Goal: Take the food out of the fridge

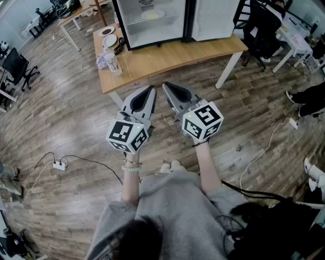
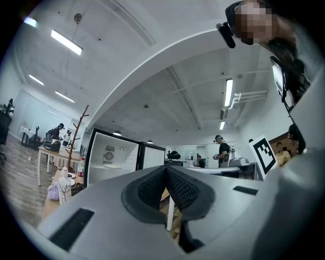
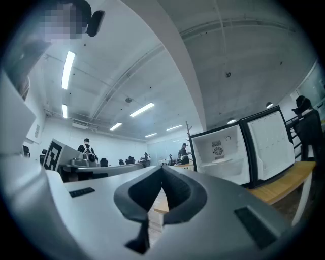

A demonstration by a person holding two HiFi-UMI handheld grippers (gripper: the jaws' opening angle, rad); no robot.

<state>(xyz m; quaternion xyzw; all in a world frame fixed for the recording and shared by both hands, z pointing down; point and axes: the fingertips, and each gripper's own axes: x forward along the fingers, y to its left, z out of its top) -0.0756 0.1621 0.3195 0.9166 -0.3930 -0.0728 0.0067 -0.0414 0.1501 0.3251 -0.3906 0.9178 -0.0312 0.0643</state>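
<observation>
**Head view.** No print can be read anywhere. Each marker cube [image 1: 127, 135] carries only black-and-white square patterns. The fridge [image 1: 133, 30] stands on the wooden tabletop [image 1: 167, 56] with its door [image 1: 213, 18] swung open to the right. The food [image 1: 152, 14], a pale flat round, lies on the shelf inside. Two plates [image 1: 109, 36] and a bottle [image 1: 112, 62] sit at the tabletop's left end. The person stands well back from the tabletop, with both forearms stretched forward over the plank floor [image 1: 66, 117]. The left tongs [image 1: 151, 91] and right tongs [image 1: 165, 87] are held side by side, roughly level. Their tips angle in toward each other and are near the tabletop's front edge without reaching it.

**Left gripper view.** The left tongs [image 2: 165, 168] are pressed fully together, ribbed pads meeting, with nothing between them. Beyond them is the open fridge [image 2: 96, 157], and the food [image 2: 112, 166] shows on its shelf. A round mark on the fridge's back wall is too small to read. The bottle [image 2: 64, 189] stands to the left of the fridge. The right tongs' marker cube [image 2: 264, 153] shows at the right.

**Right gripper view.** The right tongs [image 3: 162, 168] are also closed tight and empty. The fridge [image 3: 223, 152] is ahead to the right, and its door [image 3: 269, 142] is open. I cannot tell whether the food shows on the shelf here.
</observation>
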